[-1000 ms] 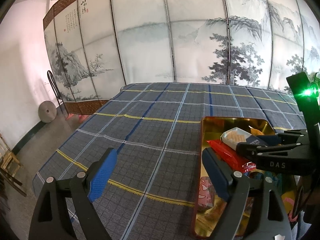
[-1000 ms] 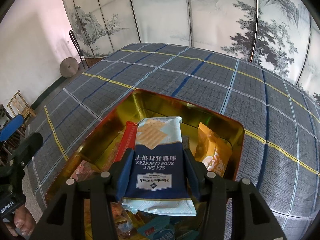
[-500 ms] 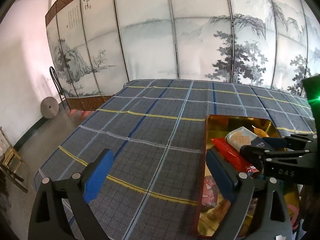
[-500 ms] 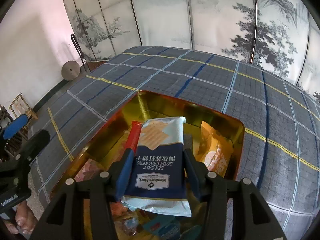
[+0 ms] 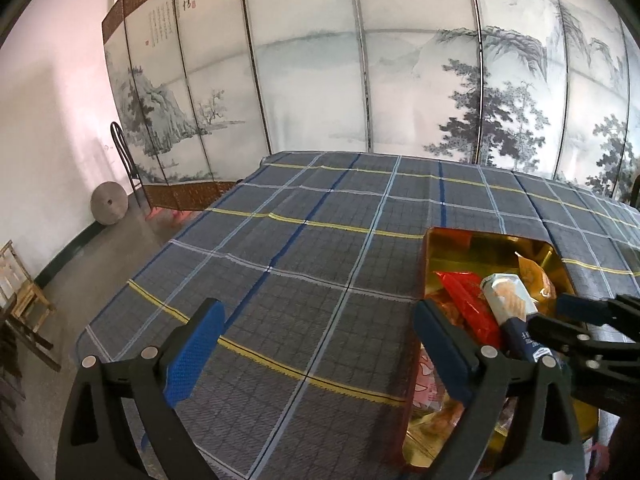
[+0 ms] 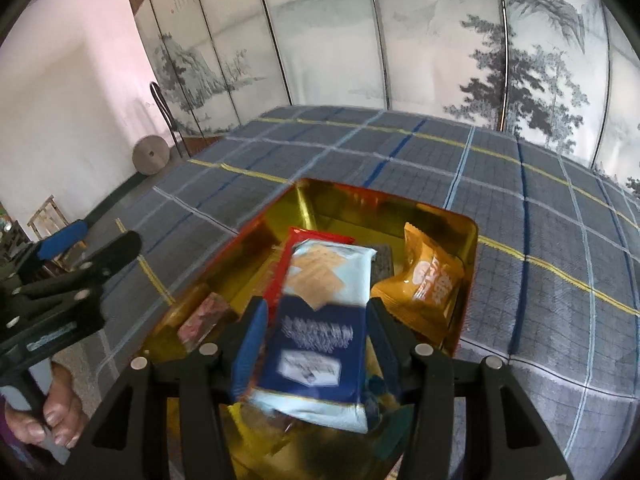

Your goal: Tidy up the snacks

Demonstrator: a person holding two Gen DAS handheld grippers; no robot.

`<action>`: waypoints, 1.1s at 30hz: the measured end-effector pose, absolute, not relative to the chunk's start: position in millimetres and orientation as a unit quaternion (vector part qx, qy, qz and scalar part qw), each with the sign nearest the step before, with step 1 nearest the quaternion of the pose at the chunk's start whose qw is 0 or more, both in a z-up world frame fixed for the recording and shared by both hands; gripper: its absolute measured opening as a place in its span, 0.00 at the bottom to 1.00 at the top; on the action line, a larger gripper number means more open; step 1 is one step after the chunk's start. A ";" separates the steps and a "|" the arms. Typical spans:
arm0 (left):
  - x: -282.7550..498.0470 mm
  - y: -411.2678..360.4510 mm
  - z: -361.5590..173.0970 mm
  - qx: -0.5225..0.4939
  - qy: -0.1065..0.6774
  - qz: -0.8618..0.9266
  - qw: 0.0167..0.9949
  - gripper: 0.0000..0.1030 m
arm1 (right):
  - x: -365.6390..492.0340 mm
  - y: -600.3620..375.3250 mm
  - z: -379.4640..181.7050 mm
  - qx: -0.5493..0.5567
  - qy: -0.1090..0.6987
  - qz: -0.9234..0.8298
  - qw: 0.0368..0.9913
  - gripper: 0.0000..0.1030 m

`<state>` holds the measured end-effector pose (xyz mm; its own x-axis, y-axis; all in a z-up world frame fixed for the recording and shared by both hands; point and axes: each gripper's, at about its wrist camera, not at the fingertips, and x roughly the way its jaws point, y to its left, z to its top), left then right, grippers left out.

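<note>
A gold tin with a red outer rim sits on the checked cloth and holds several snack packets. My right gripper is shut on a blue and pale blue soda cracker packet, held above the tin over a red packet. An orange packet lies to its right and a pink one to its left. My left gripper hovers over bare cloth left of the tin, its jaws opening with nothing between them. The left wrist view also shows the cracker packet in the right gripper.
Blue-grey checked cloth covers the wide table. A painted folding screen stands behind it. On the floor at left are a round stone disc and a wooden stool. A person's hand grips the left handle.
The left jaws have spread wider. The right gripper, still shut on the cracker packet, has slid toward the right edge of the left wrist view.
</note>
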<state>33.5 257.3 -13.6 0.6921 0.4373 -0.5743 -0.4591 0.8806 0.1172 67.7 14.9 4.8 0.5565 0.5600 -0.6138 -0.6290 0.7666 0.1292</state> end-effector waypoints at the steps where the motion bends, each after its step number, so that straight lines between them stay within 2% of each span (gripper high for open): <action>1: 32.3 255.5 -11.6 -0.015 0.304 0.243 0.921 0.93 | 62.7 11.5 8.4 -0.050 0.319 0.341 0.883 0.51; 16: -5.0 222.3 46.5 -0.017 0.234 0.219 0.947 0.99 | -10.2 -32.2 51.2 -0.046 0.217 0.343 0.913 0.53; 18: -10.7 215.1 56.6 -0.014 0.226 0.211 0.951 0.99 | -19.0 -36.8 57.1 -0.045 0.207 0.343 0.915 0.56; 33: -72.8 170.1 122.5 -0.014 0.149 0.166 0.975 1.00 | -70.0 -67.8 87.1 -0.039 0.153 0.338 0.928 0.57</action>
<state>-72.8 170.1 122.5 0.9009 0.3193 -0.2941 -0.3274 0.9446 0.0225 -70.0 -67.8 87.1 0.7245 0.6153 -0.3106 -0.6392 0.7684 0.0310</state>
